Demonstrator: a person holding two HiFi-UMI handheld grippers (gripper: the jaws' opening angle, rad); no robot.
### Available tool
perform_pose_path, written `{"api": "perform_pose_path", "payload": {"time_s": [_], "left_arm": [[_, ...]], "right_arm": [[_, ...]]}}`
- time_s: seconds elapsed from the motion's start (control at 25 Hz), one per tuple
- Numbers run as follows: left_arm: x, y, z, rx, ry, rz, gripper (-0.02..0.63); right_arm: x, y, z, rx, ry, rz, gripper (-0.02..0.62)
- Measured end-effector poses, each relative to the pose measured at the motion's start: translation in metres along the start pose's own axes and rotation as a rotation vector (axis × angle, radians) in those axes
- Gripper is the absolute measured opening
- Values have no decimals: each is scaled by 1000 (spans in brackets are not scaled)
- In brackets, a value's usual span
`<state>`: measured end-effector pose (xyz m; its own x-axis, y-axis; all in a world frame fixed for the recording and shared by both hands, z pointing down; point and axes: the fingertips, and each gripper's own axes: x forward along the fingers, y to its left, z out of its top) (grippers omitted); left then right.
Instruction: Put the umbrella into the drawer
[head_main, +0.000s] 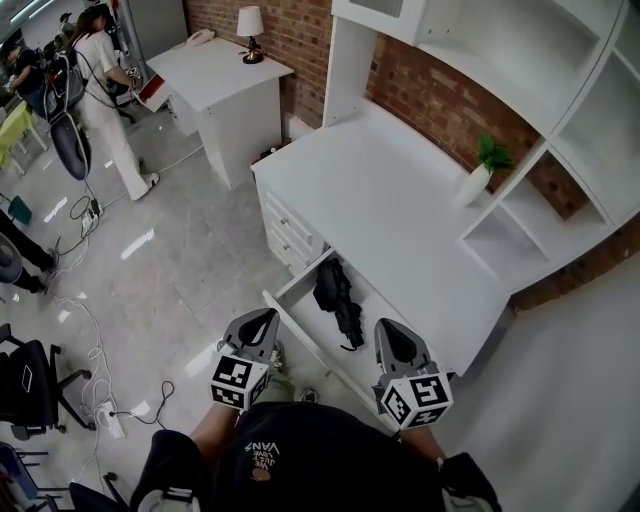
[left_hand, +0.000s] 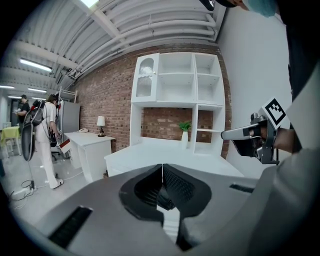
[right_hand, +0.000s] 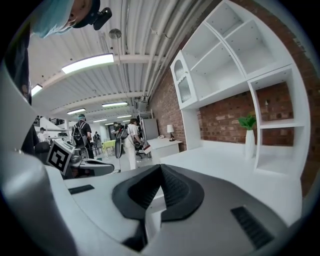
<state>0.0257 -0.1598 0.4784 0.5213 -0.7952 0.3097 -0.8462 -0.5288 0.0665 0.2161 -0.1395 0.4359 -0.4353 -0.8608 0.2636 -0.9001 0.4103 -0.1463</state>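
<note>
The black folded umbrella lies inside the open top drawer of the white desk. Both grippers hang close to my body, above and in front of the drawer, apart from the umbrella. In the head view my left gripper is left of the drawer's front and my right gripper is over its near right side. The left gripper shows its jaws closed tip to tip with nothing held. The right gripper is also shut and empty. Each gripper sees the other at its side: the right gripper, the left gripper.
The white desk top runs under a white shelf unit, with a green plant in a white vase. A second desk with a lamp stands further back. People, office chairs and cables occupy the floor at the left.
</note>
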Motion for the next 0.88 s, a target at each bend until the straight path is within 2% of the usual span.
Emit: {"api": "perform_pose_path", "payload": {"time_s": [0.4,0.88], "left_arm": [[-13,-14,8,27,-3,-13,11],[-22,-11,14,44,-9,10,11]], "right_arm": [[-24,-9,1,-38,16,-23,2],[-20,4,9,-74,-5,-4,2]]}}
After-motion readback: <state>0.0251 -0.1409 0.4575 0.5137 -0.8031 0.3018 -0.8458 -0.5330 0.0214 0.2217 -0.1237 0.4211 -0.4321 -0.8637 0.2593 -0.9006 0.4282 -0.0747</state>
